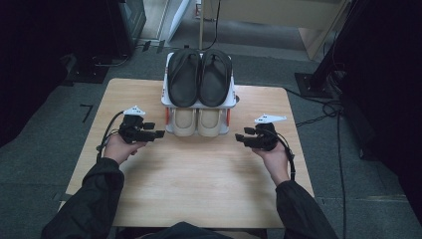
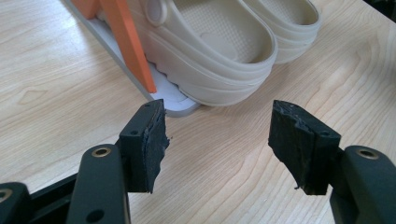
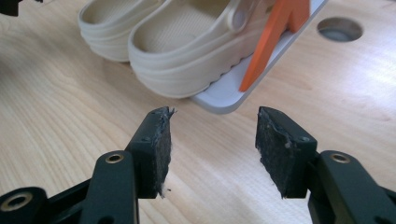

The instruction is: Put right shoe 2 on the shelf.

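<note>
Beige clogs (image 1: pixel 197 122) kept on rack (image 1: pixel 199 102) lower tier, toes outward for grabbing; left gripper (image 1: pixel 158 133) & right gripper (image 1: pixel 240 138) held wide apart, nothing gripped, flanking clogs w/o touching

Your tabletop (image 1: pixel 199 174) sits evenly lit from above while the surroundings fall dark; the high view looks soft, and both gripper views stay sharp with faint shadows.
</note>
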{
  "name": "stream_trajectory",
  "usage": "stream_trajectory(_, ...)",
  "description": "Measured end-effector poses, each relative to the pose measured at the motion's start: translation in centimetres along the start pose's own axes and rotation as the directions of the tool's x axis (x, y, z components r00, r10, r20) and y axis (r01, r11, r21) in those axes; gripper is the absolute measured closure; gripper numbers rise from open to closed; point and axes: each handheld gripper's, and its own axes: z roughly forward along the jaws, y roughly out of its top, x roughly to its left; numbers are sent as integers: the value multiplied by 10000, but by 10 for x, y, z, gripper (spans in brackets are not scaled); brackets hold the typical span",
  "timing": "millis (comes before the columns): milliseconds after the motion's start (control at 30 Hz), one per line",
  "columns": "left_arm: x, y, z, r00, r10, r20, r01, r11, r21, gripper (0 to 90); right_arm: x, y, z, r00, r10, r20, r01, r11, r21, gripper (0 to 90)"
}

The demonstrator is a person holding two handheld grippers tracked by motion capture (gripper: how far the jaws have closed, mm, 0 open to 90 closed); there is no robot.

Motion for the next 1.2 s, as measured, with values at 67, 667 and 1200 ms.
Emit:
stream_trajectory(67,-1,0,1,10000,56,25,-56,10000,-24,371,1,-2,3,9995,194,-230,-190,9997,181,459)
stream_trajectory(667,-8,1,10,9994,305,150,-308,9992,243,369,9,-5,17,9983,63,-587,-43,9994,348,455)
stream_trajectory(1200,-8,1,10,9995,306,102,-309,9991,292,365,8,-5,16,9985,110,-536,-93,9994,327,453)
